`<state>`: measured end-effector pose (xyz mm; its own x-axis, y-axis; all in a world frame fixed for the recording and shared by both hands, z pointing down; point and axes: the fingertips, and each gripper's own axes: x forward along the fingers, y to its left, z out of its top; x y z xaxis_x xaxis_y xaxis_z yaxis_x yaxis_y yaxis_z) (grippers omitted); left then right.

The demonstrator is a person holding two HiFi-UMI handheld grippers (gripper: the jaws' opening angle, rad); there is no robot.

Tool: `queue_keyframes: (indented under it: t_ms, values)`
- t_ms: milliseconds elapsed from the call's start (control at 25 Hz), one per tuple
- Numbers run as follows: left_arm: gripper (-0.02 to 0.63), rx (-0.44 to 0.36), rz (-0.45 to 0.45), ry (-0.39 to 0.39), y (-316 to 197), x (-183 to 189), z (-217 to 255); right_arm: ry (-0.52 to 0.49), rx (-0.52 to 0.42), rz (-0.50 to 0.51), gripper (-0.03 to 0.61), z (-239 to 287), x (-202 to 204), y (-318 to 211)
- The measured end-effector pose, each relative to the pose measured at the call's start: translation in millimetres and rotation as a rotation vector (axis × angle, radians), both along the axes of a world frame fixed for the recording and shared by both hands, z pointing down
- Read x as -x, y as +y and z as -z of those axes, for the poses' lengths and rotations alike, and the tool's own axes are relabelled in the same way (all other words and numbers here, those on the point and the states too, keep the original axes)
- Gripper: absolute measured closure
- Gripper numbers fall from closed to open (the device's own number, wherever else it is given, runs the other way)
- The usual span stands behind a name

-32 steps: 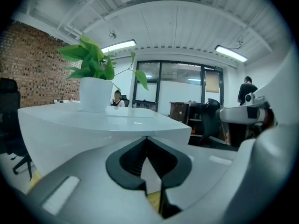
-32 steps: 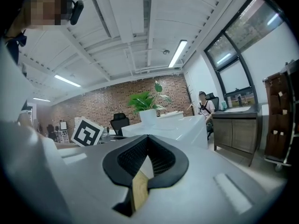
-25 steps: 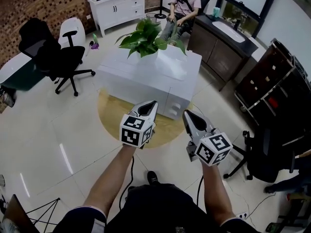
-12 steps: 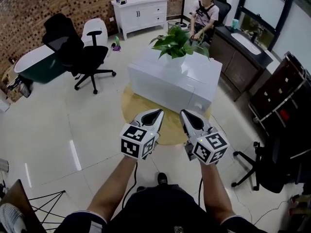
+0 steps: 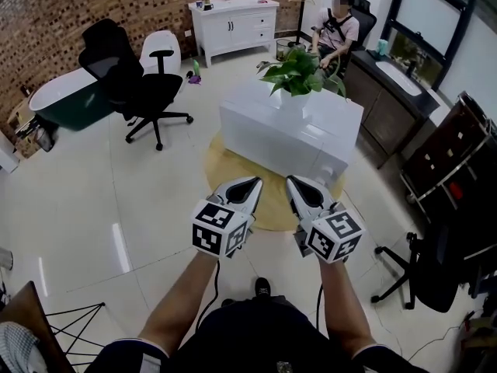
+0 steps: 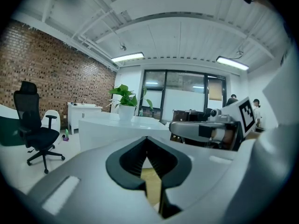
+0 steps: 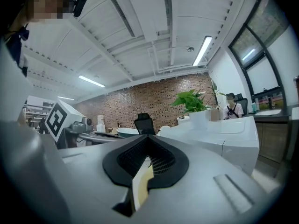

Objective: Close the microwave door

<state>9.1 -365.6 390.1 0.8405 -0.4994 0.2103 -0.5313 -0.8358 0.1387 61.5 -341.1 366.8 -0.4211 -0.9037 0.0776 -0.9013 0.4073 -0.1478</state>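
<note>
In the head view, grippers: left gripper (image 5: 255, 181) and right gripper (image 5: 293, 180) are held side by side above the tiled floor (image 5: 78, 208), both pointing toward a white desk (image 5: 256, 134).
Desk: carries a potted plant (image 5: 299, 70) and stands on a round yellow rug (image 5: 233, 169).
Left gripper view, jaws: closed, tips meeting, nothing between them; desk and plant lie beyond.
Right gripper view, jaws: closed, tips meeting, nothing gripped; a black office chair (image 7: 145, 122) stands beyond.
Microwave: not made out in any view.
</note>
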Motion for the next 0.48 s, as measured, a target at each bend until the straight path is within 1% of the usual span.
queue_keyframes:
  t_ms: [480]
  values:
    - [0.603, 0.0, -0.03, 0.013, -2.0, 4.4, 2.6, 0.019, -0.001, -0.017, 0.578, 2.3, 10.7, -3.4]
